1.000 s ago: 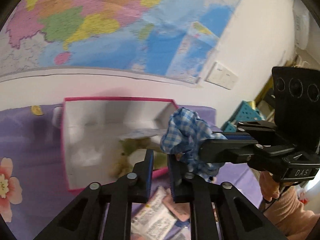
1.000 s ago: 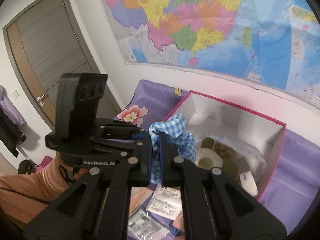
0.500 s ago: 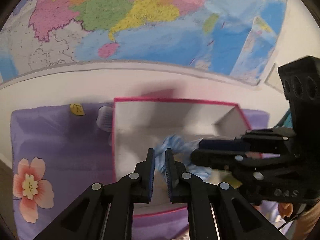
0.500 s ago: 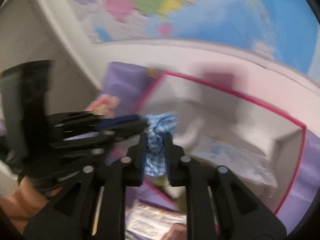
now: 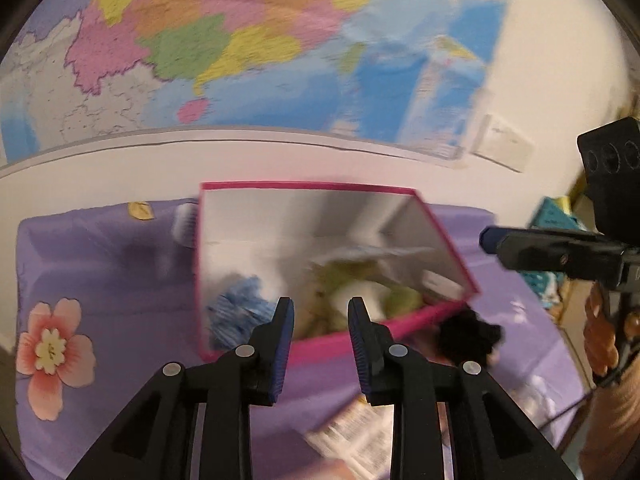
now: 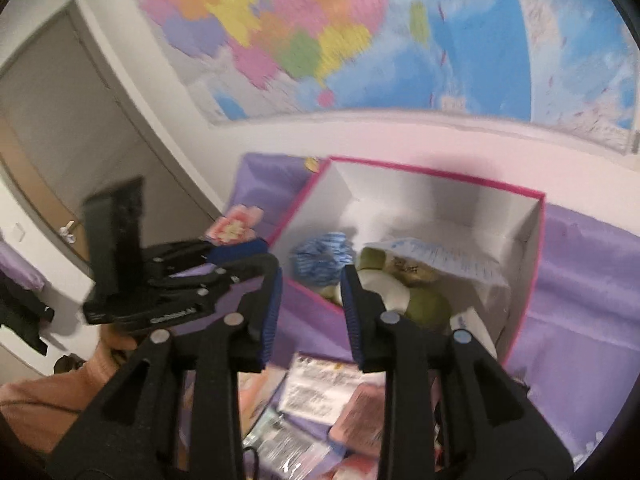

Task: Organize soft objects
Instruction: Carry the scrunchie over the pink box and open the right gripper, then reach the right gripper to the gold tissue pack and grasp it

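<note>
No readable text
Lettering on the left gripper point(image 6: 224, 256), wall map point(image 5: 240, 40) and packets point(image 6: 316, 388) is blurred.

A large political map point(image 5: 224, 40), its regions in pink, yellow, green and orange against blue sea, covers the white wall point(image 5: 160, 168); below it a purple cloth point(image 5: 100, 272) printed with a pink flower point(image 5: 52, 350) and a small yellow leaf point(image 5: 140, 211) spreads over the surface; a white switch plate point(image 5: 502, 148) sits on the wall to the map's right; a grey door point(image 6: 68, 128) with a metal handle point(image 6: 66, 232) stands at the left of the right wrist view; dark clothing point(image 6: 24, 316) hangs near it; teal crates point(image 5: 554, 216) show at the far right, blurred.
</note>
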{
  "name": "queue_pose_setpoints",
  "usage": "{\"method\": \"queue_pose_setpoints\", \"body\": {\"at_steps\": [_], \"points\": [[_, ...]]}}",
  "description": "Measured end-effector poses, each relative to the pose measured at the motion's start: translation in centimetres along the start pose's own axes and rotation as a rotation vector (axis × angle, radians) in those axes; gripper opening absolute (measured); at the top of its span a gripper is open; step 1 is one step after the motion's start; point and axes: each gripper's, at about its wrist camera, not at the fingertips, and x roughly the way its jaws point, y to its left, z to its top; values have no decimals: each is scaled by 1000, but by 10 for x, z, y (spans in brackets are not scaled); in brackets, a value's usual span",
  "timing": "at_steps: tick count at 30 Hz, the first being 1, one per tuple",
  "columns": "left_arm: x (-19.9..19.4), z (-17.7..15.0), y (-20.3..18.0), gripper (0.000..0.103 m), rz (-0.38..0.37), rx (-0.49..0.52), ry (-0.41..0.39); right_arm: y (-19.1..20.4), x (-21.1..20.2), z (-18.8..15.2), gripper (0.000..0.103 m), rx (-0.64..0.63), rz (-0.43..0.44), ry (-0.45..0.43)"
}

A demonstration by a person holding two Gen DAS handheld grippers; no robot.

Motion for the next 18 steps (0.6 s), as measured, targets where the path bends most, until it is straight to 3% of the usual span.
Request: {"method": "queue_pose_setpoints", "body": {"at_steps": [5, 9, 14, 18], "points": [[-16, -28, -29, 28, -110, 51, 32, 20, -48, -37, 33, -19, 47, -79], [-31, -60, -55, 28, -193, 106, 52, 31, -77, -86, 33, -53, 70, -102], [-55, -107, -81, 28, -279, 181, 72, 30, -80, -150, 34, -25, 83, -42], [-57, -141, -88, 28, -302, 167, 152, 25, -53, -196, 34, 39, 86, 78]]}}
